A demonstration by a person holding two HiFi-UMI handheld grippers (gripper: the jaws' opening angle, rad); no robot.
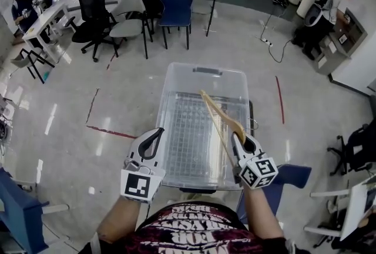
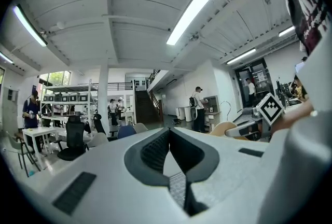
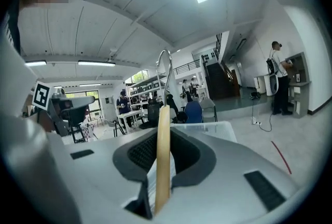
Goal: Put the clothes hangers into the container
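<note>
A clear plastic container (image 1: 176, 79) stands on the floor in front of me, a wire grid showing through its bottom. My right gripper (image 1: 239, 140) is shut on a pale wooden clothes hanger (image 1: 218, 116), which slants up and to the left over the container's right half. In the right gripper view the wooden hanger (image 3: 162, 161) stands upright between the jaws, its metal hook (image 3: 165, 65) on top. My left gripper (image 1: 157, 132) hovers at the container's near left edge, shut, with nothing in it. Its fingertips (image 2: 167, 134) meet in the left gripper view.
Several chairs (image 1: 176, 0) and a black office chair (image 1: 93, 6) stand beyond the container. Red tape lines (image 1: 91, 107) mark the floor on the left and right. A blue object (image 1: 296, 175) lies at my right. People stand at desks at far left and far right.
</note>
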